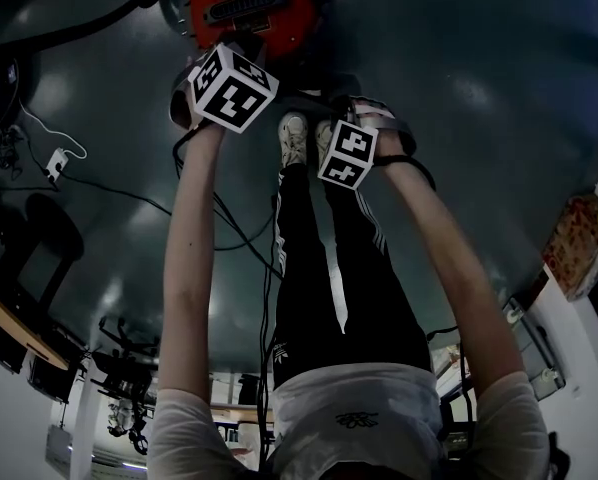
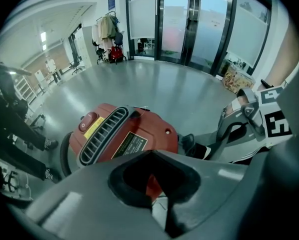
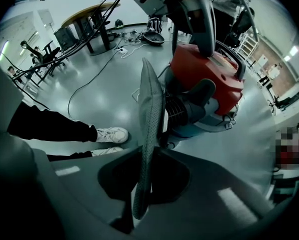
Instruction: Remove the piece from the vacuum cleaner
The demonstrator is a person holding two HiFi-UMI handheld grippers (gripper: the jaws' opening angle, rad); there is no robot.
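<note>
The right gripper (image 3: 139, 196) is clamped on the lower end of a thin grey mesh-textured panel (image 3: 150, 109). In the right gripper view the panel shows edge-on and rises from the jaws toward 12 o'clock; it looks to be the piece the task wants off. The red plastic vacuum cleaner (image 3: 209, 79) sits on the glossy grey floor (image 3: 89, 114) just beyond the panel at 1 o'clock. Its dark ribbed end (image 3: 182, 115) lies right behind the panel, and whether the two touch there cannot be told. The left gripper (image 2: 162, 206) has its jaws drawn together low over the red body, with a sliver of red showing in the notch; whether they pinch any part of the machine is unclear. The step in hand appears to be drawing the panel clear. To do it well, the pull should probably run along the panel's own plane, back toward 6 o'clock, rather than prying sideways, since a sheet this thin held by one end is likely to flex or swivel in the jaws. The left gripper would best bear down on the body so the machine cannot slide toward the person's white shoes (image 3: 109, 134) at 9 o'clock. The black cables (image 3: 92, 81) trailing at 10 o'clock are well apart and should not snag.
</note>
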